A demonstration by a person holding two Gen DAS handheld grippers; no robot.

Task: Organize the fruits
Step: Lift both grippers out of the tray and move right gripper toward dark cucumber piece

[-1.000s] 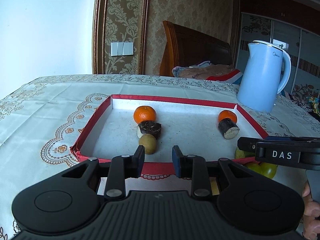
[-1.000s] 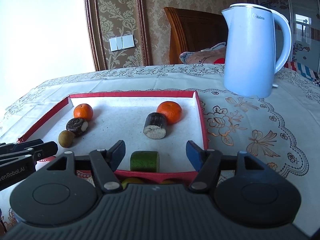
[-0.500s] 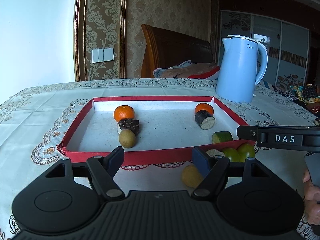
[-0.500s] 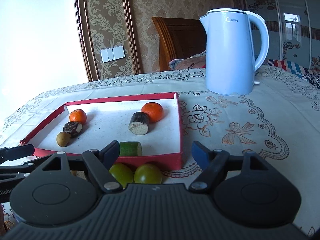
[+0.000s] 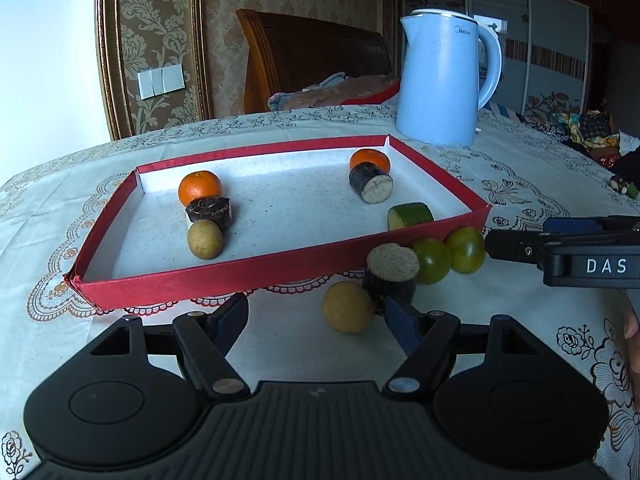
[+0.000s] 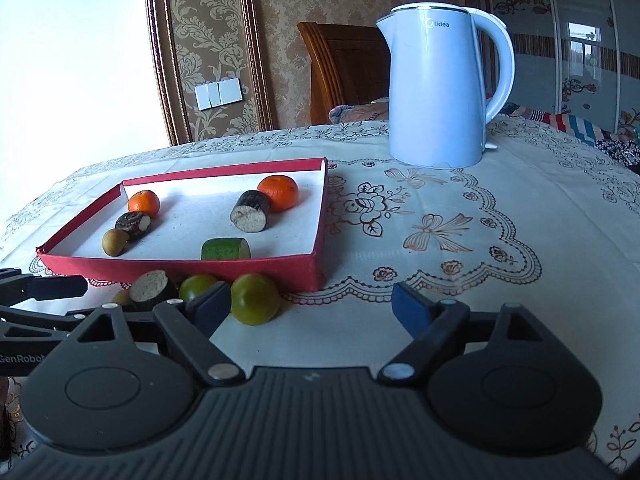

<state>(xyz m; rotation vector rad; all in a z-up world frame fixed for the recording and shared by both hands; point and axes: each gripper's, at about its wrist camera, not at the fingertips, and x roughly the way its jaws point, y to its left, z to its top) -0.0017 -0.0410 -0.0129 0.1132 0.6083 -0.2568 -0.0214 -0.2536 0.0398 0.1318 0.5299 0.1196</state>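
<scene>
The red tray (image 5: 224, 276) (image 6: 180, 268) holds two oranges (image 5: 200, 188), two dark cane pieces (image 5: 370, 188), a tan round fruit (image 5: 205, 239) and a green piece (image 6: 226, 249). On the cloth in front of it lie a yellow fruit (image 5: 348, 312), a third cane piece (image 5: 392, 276) and two green fruits (image 5: 431, 260). My left gripper (image 5: 316, 314) is open, with the yellow fruit just inside its right finger. My right gripper (image 6: 310, 300) has its jaws opening; one green fruit (image 6: 255, 298) sits untouched by its left finger.
A pale blue kettle (image 5: 444, 80) (image 6: 440, 96) stands behind the tray's right corner. A lace-patterned tablecloth (image 6: 440, 240) covers the table. The right gripper's arm (image 5: 560, 256) reaches in from the right of the left wrist view, with part of a hand (image 5: 632, 324) below it.
Both grippers drew back from the tray, and the loose fruits on the cloth came into view. The left jaws opened from nearly shut. The right jaws spread wider; the green piece stayed in the tray.
</scene>
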